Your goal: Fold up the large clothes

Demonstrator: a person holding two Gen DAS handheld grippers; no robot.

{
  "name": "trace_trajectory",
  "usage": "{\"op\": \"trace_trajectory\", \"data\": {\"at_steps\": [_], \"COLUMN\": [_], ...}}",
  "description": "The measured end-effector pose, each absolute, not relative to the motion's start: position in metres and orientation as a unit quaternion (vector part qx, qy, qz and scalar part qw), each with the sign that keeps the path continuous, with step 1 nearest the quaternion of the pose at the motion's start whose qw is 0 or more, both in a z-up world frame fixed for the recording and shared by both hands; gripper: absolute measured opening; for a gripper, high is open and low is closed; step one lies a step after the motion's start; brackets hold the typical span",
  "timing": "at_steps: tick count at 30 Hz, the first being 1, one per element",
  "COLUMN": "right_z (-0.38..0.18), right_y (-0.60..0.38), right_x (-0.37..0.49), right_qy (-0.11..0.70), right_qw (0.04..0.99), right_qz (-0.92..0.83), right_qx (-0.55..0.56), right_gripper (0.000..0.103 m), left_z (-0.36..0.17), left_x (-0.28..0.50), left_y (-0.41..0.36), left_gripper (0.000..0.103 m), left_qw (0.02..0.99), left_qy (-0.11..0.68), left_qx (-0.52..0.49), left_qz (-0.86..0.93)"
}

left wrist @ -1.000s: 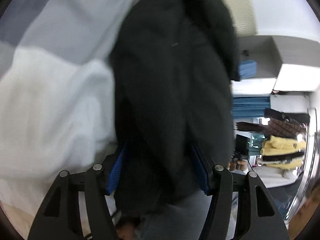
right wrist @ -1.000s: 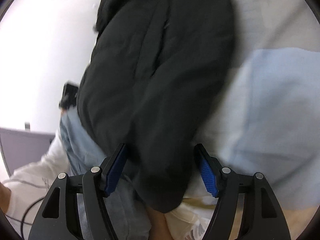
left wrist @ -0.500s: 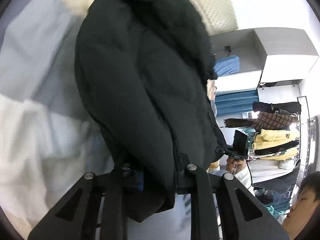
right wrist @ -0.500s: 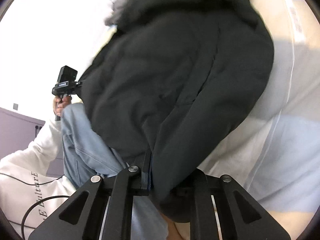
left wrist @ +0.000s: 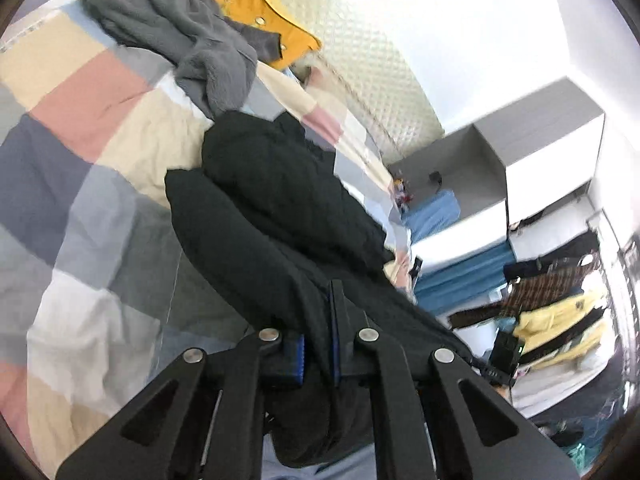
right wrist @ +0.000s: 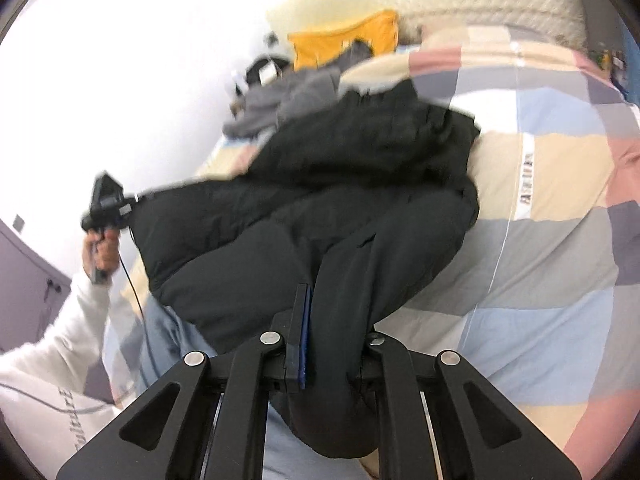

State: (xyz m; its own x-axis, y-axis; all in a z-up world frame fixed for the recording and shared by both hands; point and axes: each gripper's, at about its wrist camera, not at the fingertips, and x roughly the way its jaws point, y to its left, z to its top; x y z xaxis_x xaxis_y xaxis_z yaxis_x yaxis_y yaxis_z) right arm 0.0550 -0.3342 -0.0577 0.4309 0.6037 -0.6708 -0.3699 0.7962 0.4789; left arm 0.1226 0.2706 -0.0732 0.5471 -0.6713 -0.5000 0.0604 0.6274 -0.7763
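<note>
I had my left gripper clamped on a fold of the black puffer jacket, the blue pads pinched together with the dark padded cloth squeezed between them. My right gripper was closed the same way on another part of the jacket's edge; its left blue pad showed beside the cloth, while the other was buried under the fabric. Both sets of jaws had just been closing, and the jacket sat between them.

The jacket hung from my two grips in a bulky, sagging mass, its near edge raised off the patchwork duvet and its far part with the hood slumped on that duvet. In the right wrist view the jacket stretched from my right gripper across to my left hand, which held the other gripper's handle at the jacket's far corner, a white sleeve behind it.

Beyond the jacket, farther up the duvet, lay a grey fleece garment, rumpled, and just past it a mustard-yellow coat against the quilted headboard. To the side of the jacket away from the duvet stood a white shelf unit and a clothes rack hung with dark, plaid and yellow garments.
</note>
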Motion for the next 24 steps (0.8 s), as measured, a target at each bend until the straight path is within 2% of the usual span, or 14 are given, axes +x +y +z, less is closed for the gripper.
{"op": "trace_trajectory", "data": {"at_steps": [6,9,15,18,24], "right_z": [-0.032,-0.024,0.003,0.013,0.011], "right_y": [-0.346,-0.345,-0.344,-0.346,-0.346], "right_x": [0.009,-0.013,-0.032,-0.025,-0.002], "right_qy": [0.373,0.350,0.365,0.373,0.360], "right_qw": [0.855,0.854,0.855,0.860,0.853], "right_qz": [0.290,0.286,0.247,0.220,0.183], "right_qx": [0.214,0.257,0.274,0.271,0.332], "right_gripper": [0.009,0.008,0.008,0.008,0.008], "left_z": [-0.057,-0.054,-0.033,-0.021,-0.019], "left_x": [0.095,0.078,0.055,0.063,0.090], "left_y": [0.264,0.276,0.273,0.263,0.259], "left_gripper": [0.008,0.008,0.008,0.009,0.009], "left_qw": [0.801,0.778,0.772,0.779,0.782], "left_qy": [0.405,0.410,0.437,0.449,0.467], "left_qx": [-0.382,-0.424,-0.416,-0.388,-0.374], "left_qz": [-0.223,-0.216,-0.199,-0.200,-0.174]}}
